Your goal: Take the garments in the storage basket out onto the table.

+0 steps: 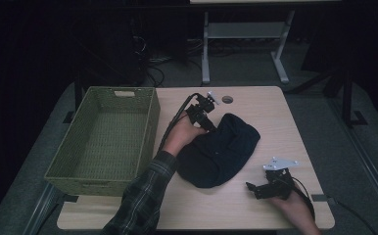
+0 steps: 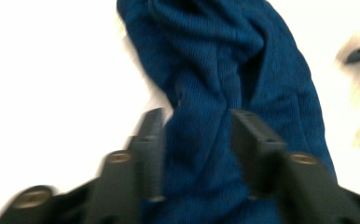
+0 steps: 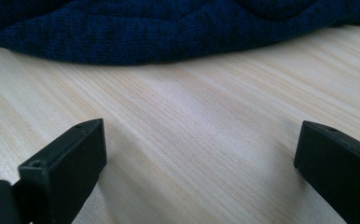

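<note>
Dark blue knit garment (image 1: pixel 219 152) lies bunched on light wooden counter (image 1: pixel 255 205), beside empty green woven basket (image 1: pixel 104 142). Left gripper (image 1: pixel 207 123) clamps fabric fold; lift apparently starting. Right gripper (image 1: pixel 253 188) rests gaping, holding nothing. Transfer to basket remains.

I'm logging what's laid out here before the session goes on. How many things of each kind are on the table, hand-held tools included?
Basket: 1
Blue garment: 1
Tools: 2, left tool and right tool
Total: 4
</note>
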`<state>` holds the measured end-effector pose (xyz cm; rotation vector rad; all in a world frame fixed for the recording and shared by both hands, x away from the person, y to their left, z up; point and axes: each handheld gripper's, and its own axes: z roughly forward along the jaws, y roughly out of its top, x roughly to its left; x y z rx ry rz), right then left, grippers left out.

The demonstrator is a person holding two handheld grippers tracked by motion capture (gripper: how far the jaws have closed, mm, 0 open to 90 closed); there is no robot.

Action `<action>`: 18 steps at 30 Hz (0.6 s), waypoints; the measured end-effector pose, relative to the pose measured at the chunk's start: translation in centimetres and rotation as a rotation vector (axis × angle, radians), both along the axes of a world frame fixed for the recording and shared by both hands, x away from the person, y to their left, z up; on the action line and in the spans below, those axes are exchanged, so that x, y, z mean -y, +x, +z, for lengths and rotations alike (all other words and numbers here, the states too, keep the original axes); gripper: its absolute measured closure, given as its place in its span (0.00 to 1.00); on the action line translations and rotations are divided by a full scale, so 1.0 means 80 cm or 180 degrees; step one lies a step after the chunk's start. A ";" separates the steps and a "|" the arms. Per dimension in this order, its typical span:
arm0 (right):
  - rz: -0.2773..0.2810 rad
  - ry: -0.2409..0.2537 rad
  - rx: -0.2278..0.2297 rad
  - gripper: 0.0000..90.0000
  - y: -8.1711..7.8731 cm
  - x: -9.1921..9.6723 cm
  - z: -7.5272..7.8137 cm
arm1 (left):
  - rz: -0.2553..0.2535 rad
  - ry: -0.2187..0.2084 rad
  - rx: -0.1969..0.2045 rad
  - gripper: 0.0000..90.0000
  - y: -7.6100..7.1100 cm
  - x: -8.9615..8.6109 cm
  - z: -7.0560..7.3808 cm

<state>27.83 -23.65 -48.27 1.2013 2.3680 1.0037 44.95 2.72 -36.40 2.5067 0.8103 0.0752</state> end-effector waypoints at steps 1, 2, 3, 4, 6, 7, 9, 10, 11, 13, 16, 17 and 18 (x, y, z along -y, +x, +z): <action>0.0000 0.0005 -0.0001 0.02 0.000 0.000 0.000 | 0.0003 0.0023 0.0004 0.76 -0.002 -0.005 0.000; 0.0000 0.0003 0.0001 0.02 0.000 0.000 0.000 | 0.0007 0.0041 -0.0014 0.84 -0.004 -0.010 0.000; -0.0001 0.0005 0.0001 0.02 0.000 0.000 0.000 | 0.0042 0.0039 -0.0030 0.90 -0.005 -0.014 -0.002; 0.0005 0.0000 0.0013 0.02 0.000 0.000 0.000 | 0.0037 0.0067 -0.0037 0.96 -0.006 -0.019 -0.003; 0.0008 -0.0001 0.0015 0.02 0.000 0.000 0.000 | 0.0071 0.0096 -0.0053 1.00 -0.009 -0.025 -0.008; 0.0003 0.0002 0.0005 0.02 0.000 0.000 0.000 | 0.0065 0.0126 -0.0060 1.00 -0.009 -0.027 -0.012; 0.0006 -0.0003 0.0015 0.02 0.000 0.000 0.000 | 0.0084 0.0172 -0.0048 1.00 -0.010 -0.029 -0.019; 0.0003 0.0000 0.0007 0.02 0.000 0.000 0.000 | 0.0100 0.0174 -0.0057 1.00 -0.010 -0.030 -0.023; 0.0001 0.0002 0.0000 0.02 0.000 0.000 0.000 | 0.0108 0.0168 -0.0073 1.00 -0.009 -0.030 -0.027; -0.0001 0.0004 0.0000 0.02 0.000 0.000 0.000 | 0.0120 0.0185 -0.0078 1.00 -0.007 -0.028 -0.036; 0.0001 0.0000 0.0001 0.02 0.000 0.000 0.000 | 0.0105 0.0257 -0.0117 1.00 -0.004 -0.022 -0.051; 0.0002 0.0000 0.0002 0.02 0.000 0.000 0.000 | 0.0104 0.0300 -0.0117 1.00 -0.003 -0.021 -0.055; 0.0002 -0.0001 0.0002 0.02 0.000 0.000 0.000 | 0.0130 0.0323 -0.0117 1.00 -0.001 -0.018 -0.060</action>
